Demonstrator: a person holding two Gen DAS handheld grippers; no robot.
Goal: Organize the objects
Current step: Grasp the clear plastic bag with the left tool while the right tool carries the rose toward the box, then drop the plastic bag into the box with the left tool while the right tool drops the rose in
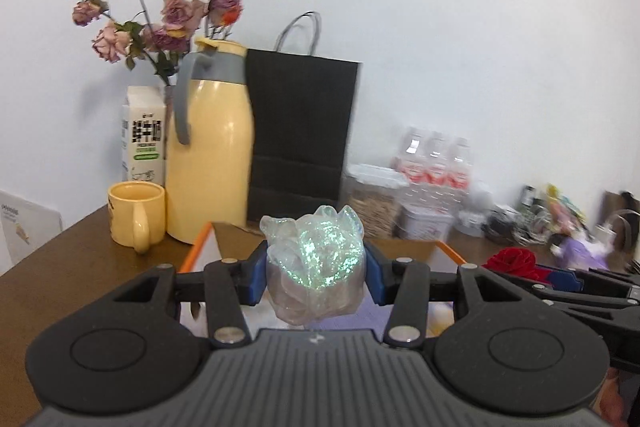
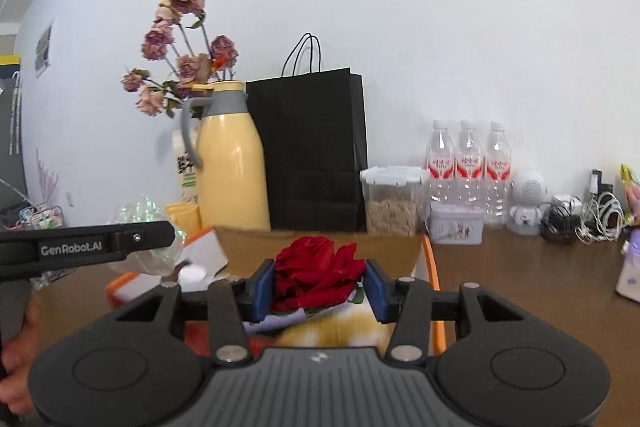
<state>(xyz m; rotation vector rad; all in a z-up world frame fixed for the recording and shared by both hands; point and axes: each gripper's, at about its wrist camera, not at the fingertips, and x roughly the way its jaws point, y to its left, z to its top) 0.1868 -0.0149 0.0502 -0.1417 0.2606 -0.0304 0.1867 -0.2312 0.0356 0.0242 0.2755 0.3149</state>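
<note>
An iridescent, glittery clear flower (image 1: 316, 259) sits pinched between the blue pads of the left gripper (image 1: 315, 277), whose jaws are closed onto its sides and hold it raised above an open cardboard box (image 1: 236, 239) with orange-edged flaps. The right gripper (image 2: 319, 285) is closed in the same way on a red rose (image 2: 320, 267), its blue pads pressing the petals from both sides, and it holds the bloom over the same box, where a purple-and-white item and something orange and white lie blurred below the jaws. In the left wrist view the rose and the right gripper's fingers appear at the right edge, just beside the left gripper; in the right wrist view the left gripper's black body crosses the left edge with the shimmering flower behind it. The box rests on a brown wooden table (image 2: 520, 267). Behind it, along the white wall, stand a yellow mug (image 1: 136, 219), a yellow thermos jug (image 2: 232, 163) with a grey handle, a milk carton (image 1: 144, 139), dried pink roses (image 1: 168, 7), a black paper bag (image 2: 316, 151), a clear lidded container of grain (image 2: 394, 203), a small tin (image 2: 456, 223), three water bottles (image 2: 468, 167), a small white robot figure (image 2: 526, 203) and a tangle of cables (image 2: 580, 221).
</note>
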